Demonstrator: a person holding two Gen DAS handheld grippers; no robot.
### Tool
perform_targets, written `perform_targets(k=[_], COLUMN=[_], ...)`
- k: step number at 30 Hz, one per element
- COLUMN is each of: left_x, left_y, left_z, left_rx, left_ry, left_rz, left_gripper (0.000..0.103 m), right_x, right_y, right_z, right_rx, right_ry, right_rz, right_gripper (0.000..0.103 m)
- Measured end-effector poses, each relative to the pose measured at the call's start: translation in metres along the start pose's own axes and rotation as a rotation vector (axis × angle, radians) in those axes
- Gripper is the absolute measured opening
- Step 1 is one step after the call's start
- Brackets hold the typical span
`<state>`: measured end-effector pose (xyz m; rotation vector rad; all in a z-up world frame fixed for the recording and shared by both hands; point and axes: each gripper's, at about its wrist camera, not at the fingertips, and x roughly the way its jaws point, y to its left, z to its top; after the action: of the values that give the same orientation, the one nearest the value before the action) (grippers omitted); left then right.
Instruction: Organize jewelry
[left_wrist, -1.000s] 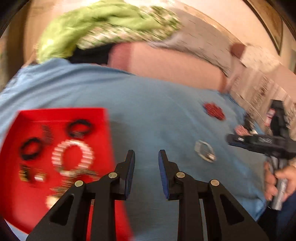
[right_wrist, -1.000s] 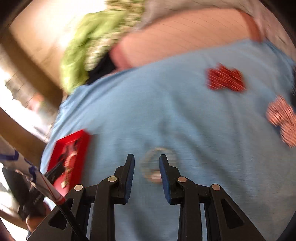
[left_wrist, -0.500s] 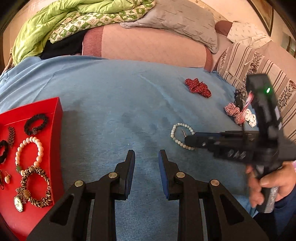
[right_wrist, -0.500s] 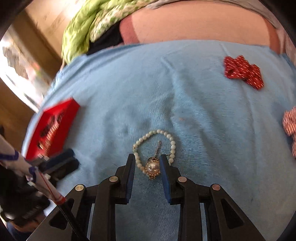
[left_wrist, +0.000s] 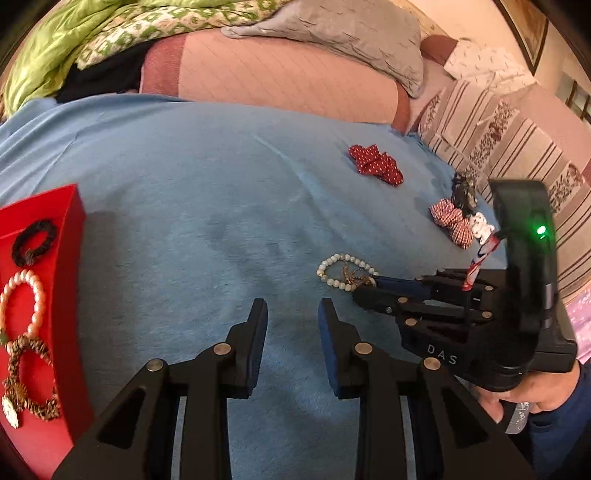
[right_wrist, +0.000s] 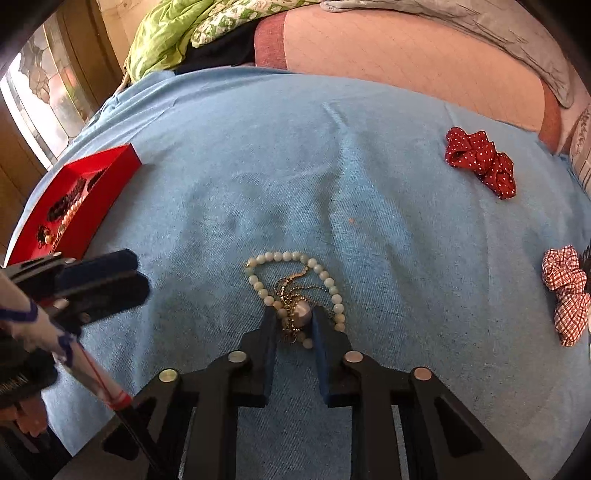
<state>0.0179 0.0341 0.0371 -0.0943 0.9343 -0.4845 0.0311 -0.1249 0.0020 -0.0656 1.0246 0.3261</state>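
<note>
A pale bead bracelet (right_wrist: 295, 266) with a gold chain and a round pearl pendant (right_wrist: 303, 313) lies on the blue bedspread. My right gripper (right_wrist: 293, 321) is down on it, its open jaws standing either side of the pendant. It also shows in the left wrist view (left_wrist: 364, 286), tips at the bracelet (left_wrist: 338, 267). My left gripper (left_wrist: 291, 328) is open and empty above bare bedspread. A red tray (left_wrist: 72, 258) at the left holds several bracelets, among them a pink pearl one (left_wrist: 22, 302). The tray also shows in the right wrist view (right_wrist: 107, 184).
A red dotted scrunchie (left_wrist: 376, 164) and a red checked scrunchie (left_wrist: 452, 219) lie at the right, with small black and white items beside the checked one. Pink bolster (left_wrist: 277, 77), grey pillow and green blanket line the far edge. Striped cushions stand at the right.
My right gripper has moved forward and down onto the bracelet, so the pendant now sits between its jaws. The left gripper has shifted right, leaving the tray at the view's left edge.
</note>
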Motion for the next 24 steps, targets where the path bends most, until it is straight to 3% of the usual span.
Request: perform_targets(k=[4, 8, 13, 15, 18, 20, 24], left_x=[0.008, 0.018, 0.049, 0.064, 0.077, 0.081, 0.065], left_y=[-0.002, 0.003, -0.022, -0.034, -0.053, -0.064, -0.063], left_z=[0.008, 0.018, 0.028, 0.03, 0.032, 0.03, 0.025], left_rx=[-0.015, -0.045, 0.031, 0.073, 0.163, 0.226, 0.22], left_ry=[0.009, 0.028, 0.09, 0.114, 0.121, 0.093, 0.016], left_rz=[-0.023, -0.039, -0.035, -0.003, 0.119, 0.217, 0.217], left_gripper=[0.027, 0.027, 0.027, 0.027, 0.023, 0.005, 0.005], right_x=[-0.01, -0.038, -0.072, -0.076, -0.078, -0.08, -0.085], right_y=[-0.014, -0.032, -0.061, -0.07, -0.075, -0.074, -0.074], right_z=[0.003, 0.006, 0.005, 0.005, 0.004, 0.005, 0.005], right_rx=[0.099, 0.177, 0.288, 0.319, 0.337, 0.334, 0.334], right_ry=[-0.028, -0.12, -0.261, -0.28, -0.286, -0.294, -0.315], right_rz=[0.12, 0.191, 0.192, 0.194, 0.199, 0.196, 0.193], right_gripper=[0.013, 0.013, 0.013, 0.013, 0.013, 0.013, 0.013])
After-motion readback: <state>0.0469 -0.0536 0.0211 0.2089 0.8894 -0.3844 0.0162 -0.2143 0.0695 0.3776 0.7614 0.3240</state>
